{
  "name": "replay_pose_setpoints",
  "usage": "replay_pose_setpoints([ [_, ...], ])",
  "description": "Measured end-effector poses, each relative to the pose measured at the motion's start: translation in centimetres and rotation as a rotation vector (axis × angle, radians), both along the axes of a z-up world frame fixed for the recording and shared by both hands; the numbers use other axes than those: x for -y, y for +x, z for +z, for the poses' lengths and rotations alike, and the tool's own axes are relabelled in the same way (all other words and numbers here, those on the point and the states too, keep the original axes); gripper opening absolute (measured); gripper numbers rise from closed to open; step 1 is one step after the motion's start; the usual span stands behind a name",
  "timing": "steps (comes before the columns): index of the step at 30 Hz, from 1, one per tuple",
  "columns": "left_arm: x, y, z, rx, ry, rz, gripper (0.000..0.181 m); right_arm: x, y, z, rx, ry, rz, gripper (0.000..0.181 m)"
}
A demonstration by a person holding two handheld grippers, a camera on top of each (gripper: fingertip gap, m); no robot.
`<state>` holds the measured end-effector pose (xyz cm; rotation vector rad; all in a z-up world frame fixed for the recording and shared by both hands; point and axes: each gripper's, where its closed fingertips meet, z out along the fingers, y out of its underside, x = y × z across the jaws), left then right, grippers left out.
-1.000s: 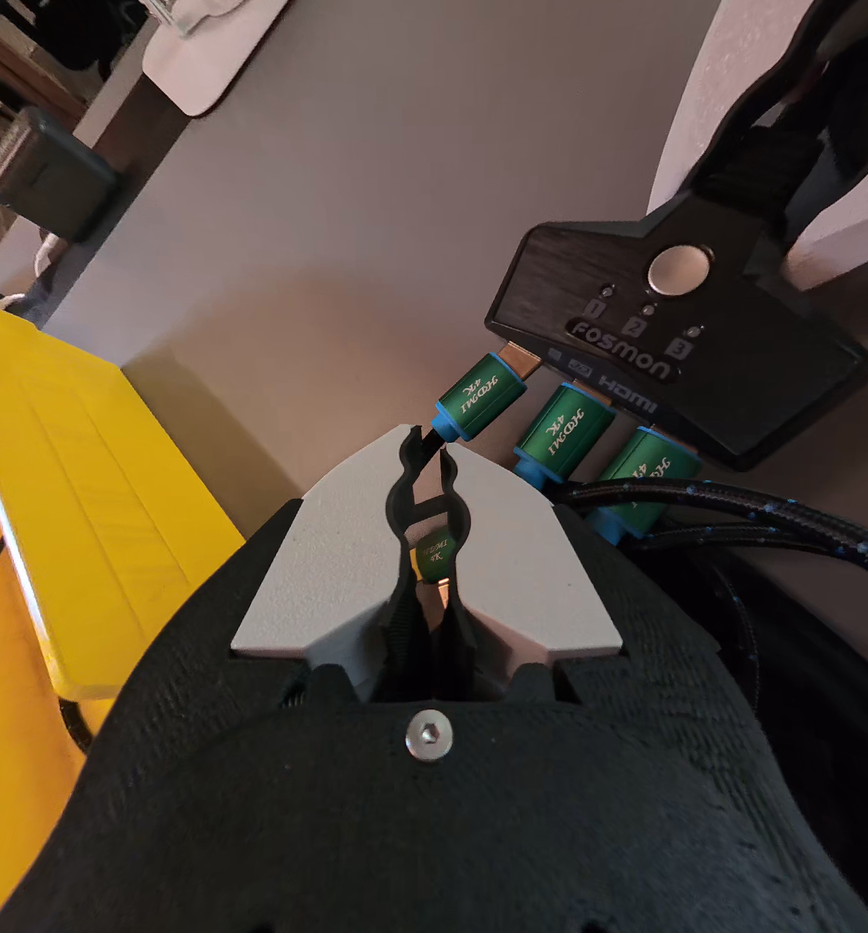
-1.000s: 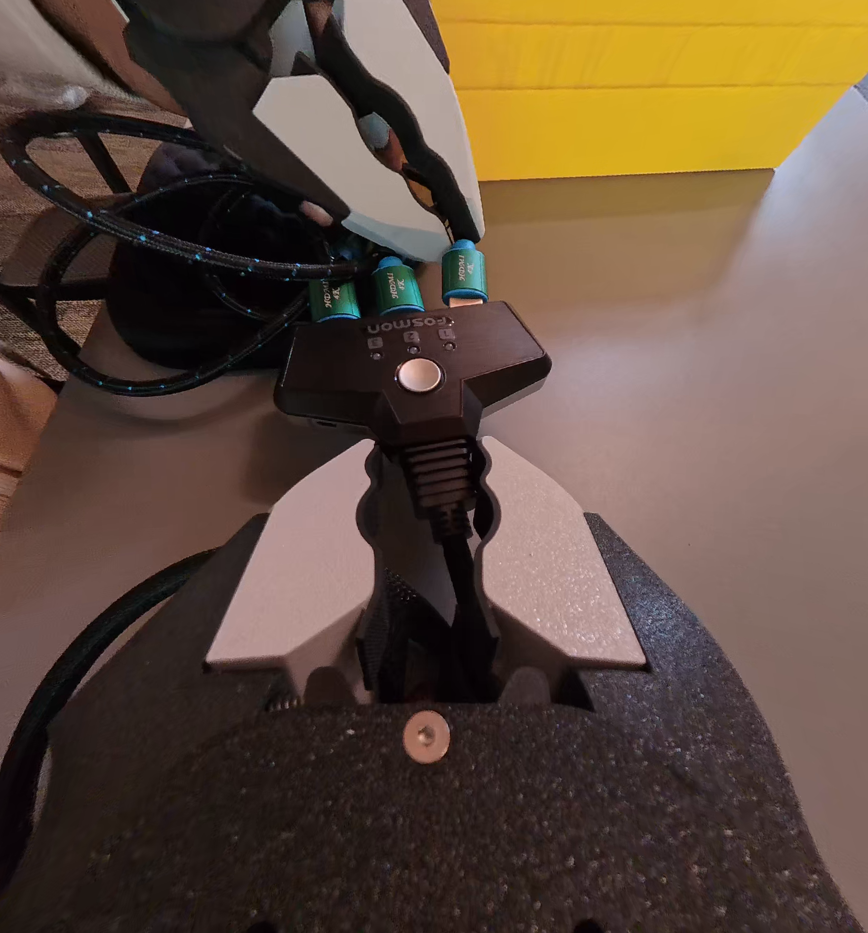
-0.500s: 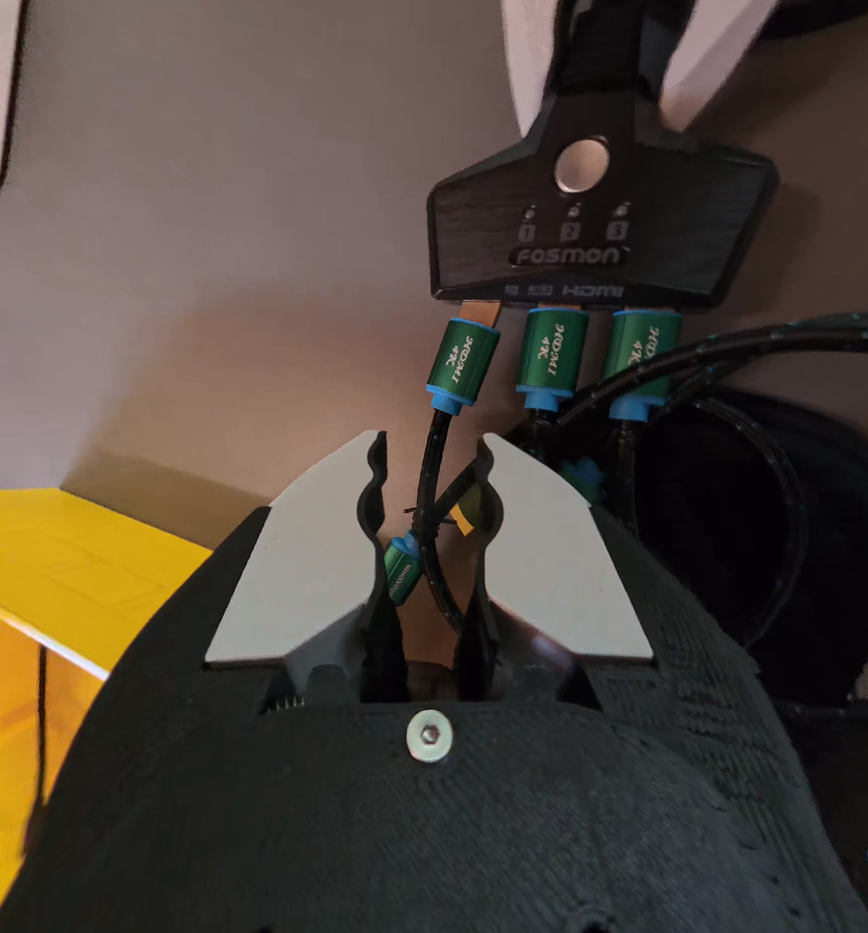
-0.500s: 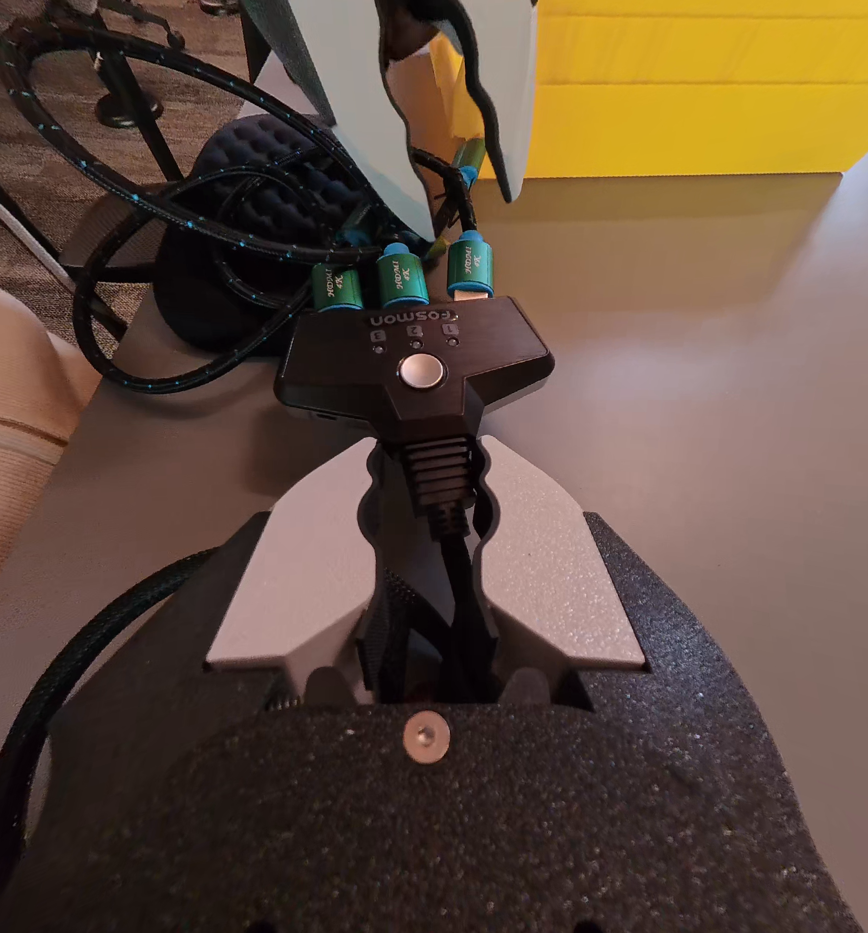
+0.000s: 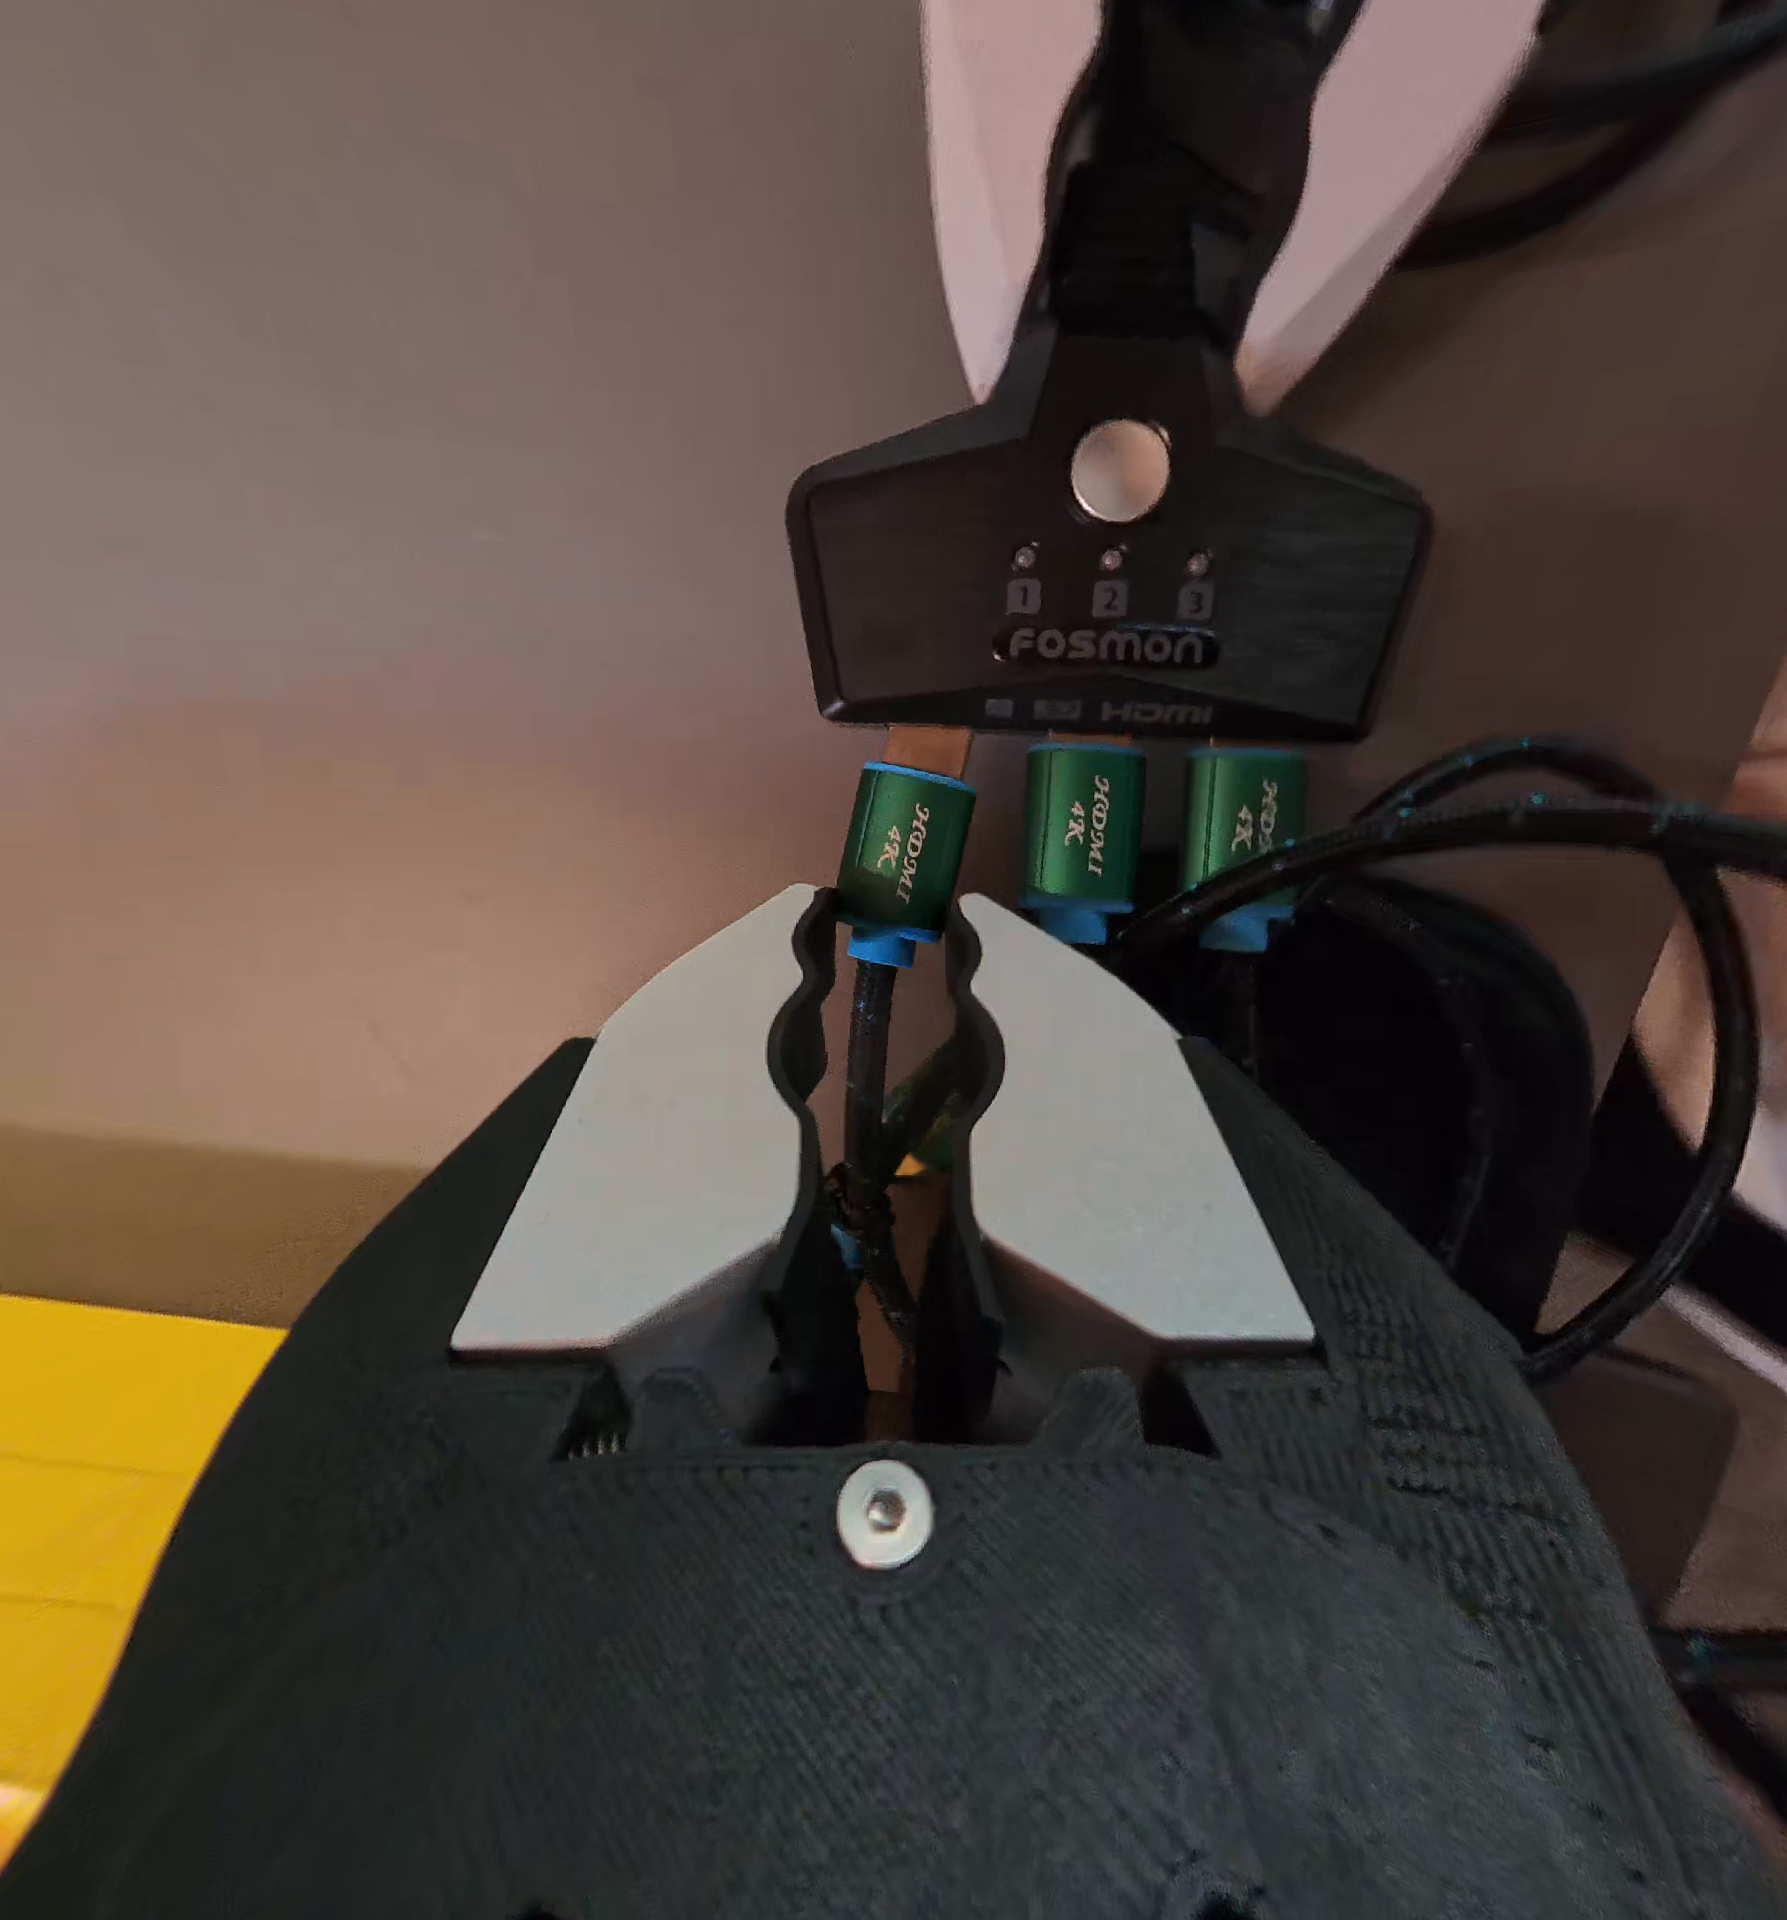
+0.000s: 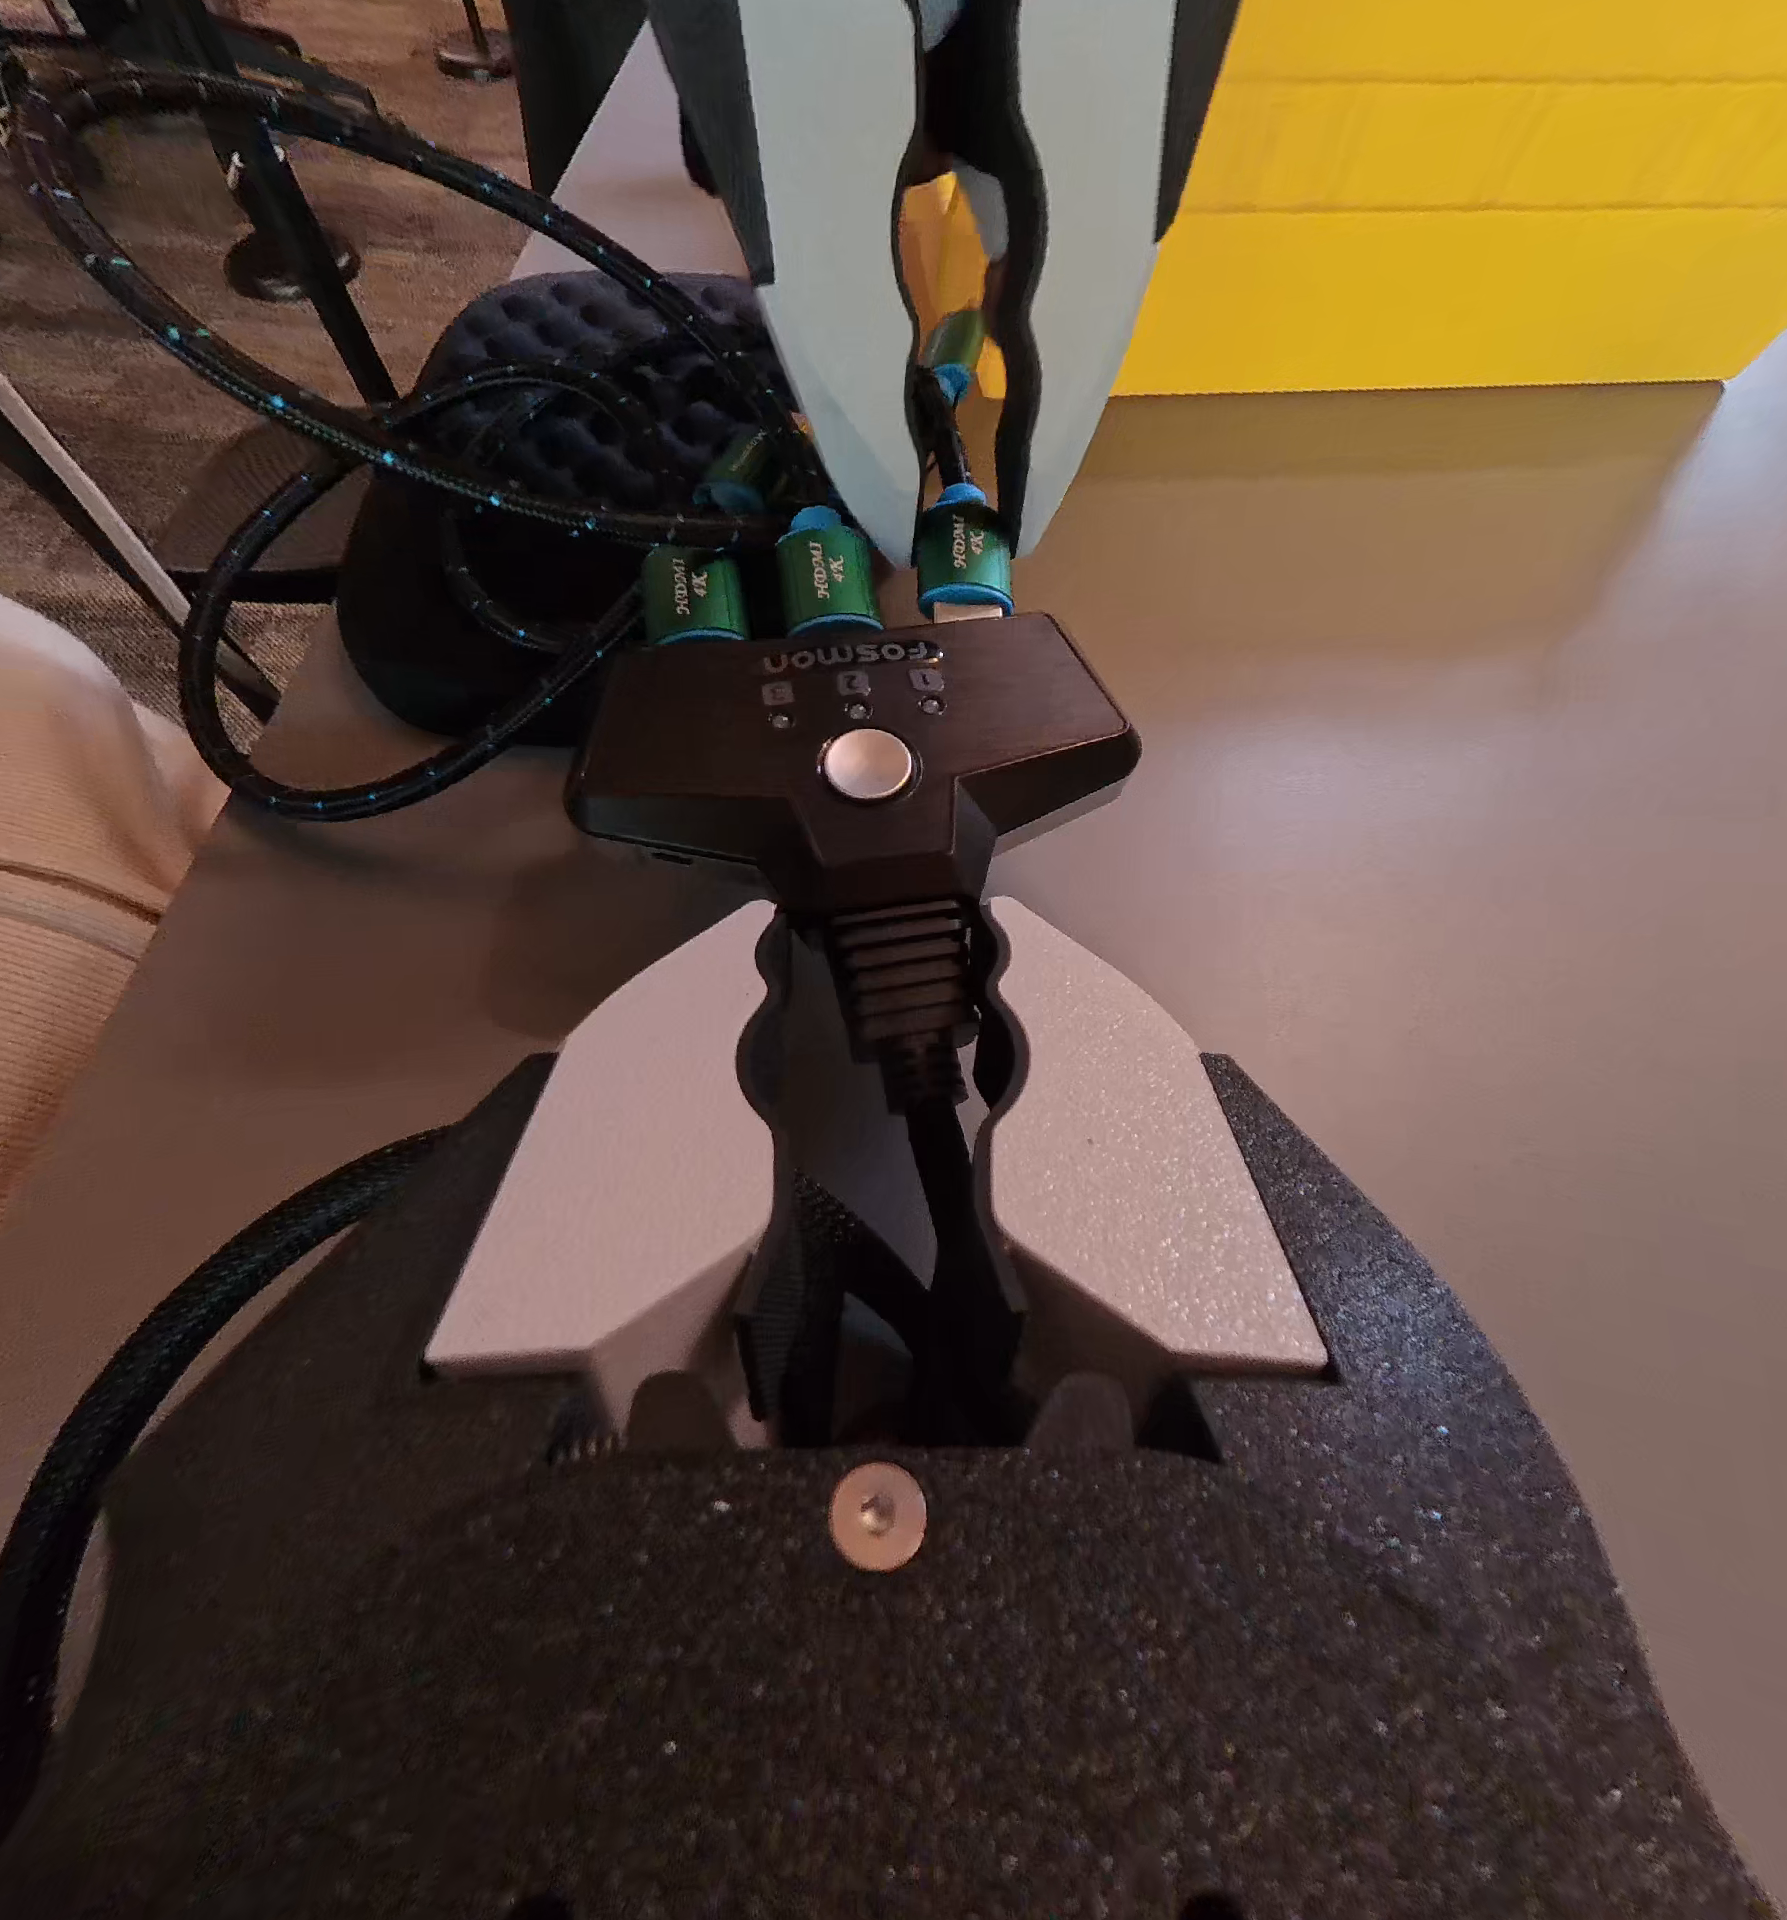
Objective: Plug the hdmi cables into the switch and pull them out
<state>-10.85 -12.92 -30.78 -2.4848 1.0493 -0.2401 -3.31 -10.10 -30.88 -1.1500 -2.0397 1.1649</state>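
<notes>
1. Smooth grey table (image 6: 1440, 831) carries a black, T-shaped, brushed switch (image 5: 1107, 613).
2. Right gripper (image 6: 884, 940) points forward, its fingers clamped on the switch's ribbed cable collar.
3. Left gripper (image 5: 889, 914) faces it, fingers apart around the partly seated green metallic plug (image 5: 904, 847); 2 matching plugs (image 5: 1081, 842) sit deeper, trailing braided cables.

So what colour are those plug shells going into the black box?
Metallic green plug shells with blue collars, clearest in the left wrist view.
</notes>
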Motion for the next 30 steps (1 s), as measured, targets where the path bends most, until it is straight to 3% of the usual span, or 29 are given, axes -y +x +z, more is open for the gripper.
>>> replay_pose_setpoints([
  [10, -0.4, 0.0, 0.0, 0.089, 0.073, 0.285, 0.017, -0.2, -0.2, -0.1, 0.013, -0.008, -0.027, 0.034],
  [30, -0.5, -0.1, 1.3, 0.172, 0.249, 0.342, 0.019, -0.2, -0.2, 0.8, -0.031, -0.056, -0.034, 0.034],
])
